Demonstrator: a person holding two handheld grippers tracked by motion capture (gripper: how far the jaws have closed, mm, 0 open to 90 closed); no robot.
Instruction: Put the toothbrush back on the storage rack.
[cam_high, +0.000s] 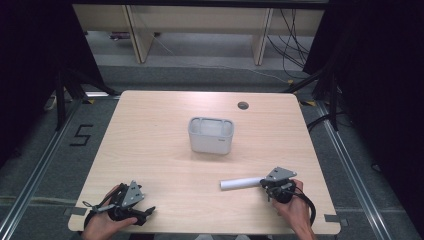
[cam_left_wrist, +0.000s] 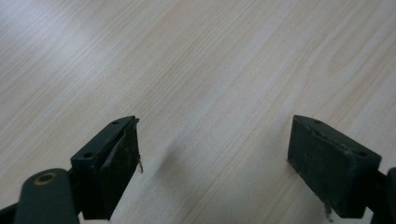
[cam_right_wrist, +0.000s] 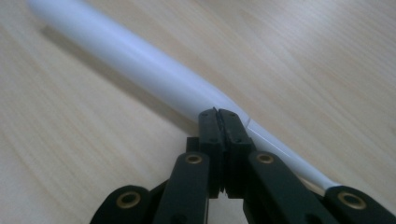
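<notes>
A white tube (cam_high: 240, 183) lies on the wooden table (cam_high: 165, 165) at the front right, its round end pointing left. In the right gripper view the tube (cam_right_wrist: 140, 60) runs slantwise and tapers to a flat end at the lower right. My right gripper (cam_high: 266, 185) (cam_right_wrist: 219, 114) is shut, jaws pressed together with nothing between them. Its tips sit against the near side of the tube's narrowing part; whether they touch it I cannot tell. My left gripper (cam_high: 147, 212) (cam_left_wrist: 215, 154) rests at the front left corner, open over bare wood.
A grey rectangular bin (cam_high: 211, 135) stands open-topped in the middle of the table. A round cable hole (cam_high: 243, 105) sits near the far edge. Beyond the table are desk legs and cables on the floor.
</notes>
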